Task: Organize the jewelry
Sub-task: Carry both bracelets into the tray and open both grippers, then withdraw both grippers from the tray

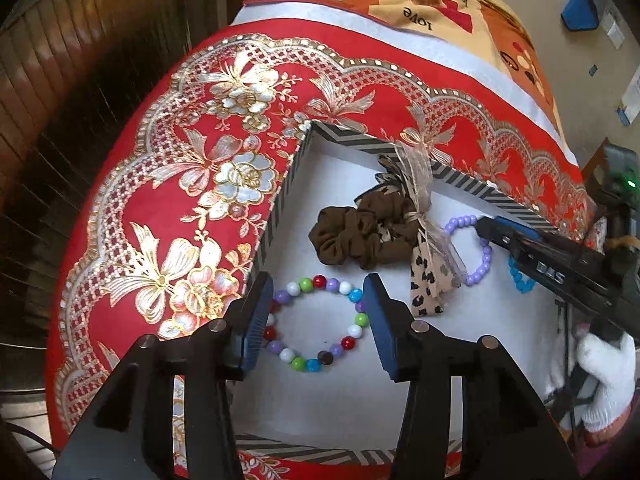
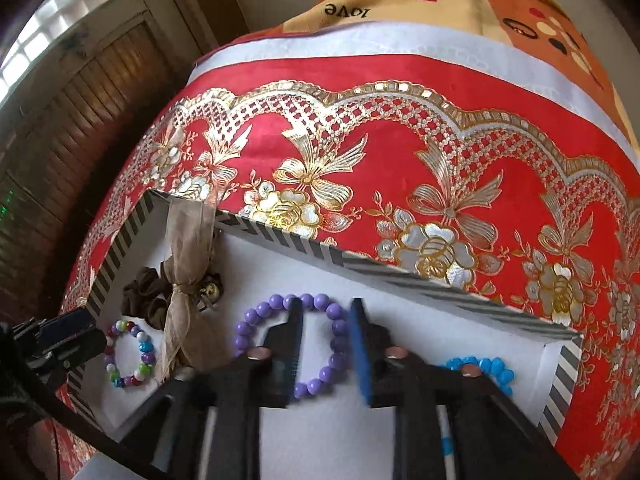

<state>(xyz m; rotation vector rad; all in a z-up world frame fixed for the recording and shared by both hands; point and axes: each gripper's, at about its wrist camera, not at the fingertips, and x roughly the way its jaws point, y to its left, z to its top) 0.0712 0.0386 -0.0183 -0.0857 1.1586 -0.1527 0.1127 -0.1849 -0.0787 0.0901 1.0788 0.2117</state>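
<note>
Pick-up step: left claw [image 1: 318, 320] spread around multicolour bead bracelet [image 1: 316, 322] lower centre of the striped tray [image 1: 280, 208], right claw [image 2: 326, 344] spread astride purple bead bracelet [image 2: 288, 344] mid-frame; next move likely calls for pinching beads squarely.

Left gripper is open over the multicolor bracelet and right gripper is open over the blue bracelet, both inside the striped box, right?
Not quite. The right gripper is open over the purple bracelet, as the right wrist view shows; the blue bracelet lies off to its side. The rest holds: the left gripper is open over the multicolor bracelet, both inside the striped box.
</note>
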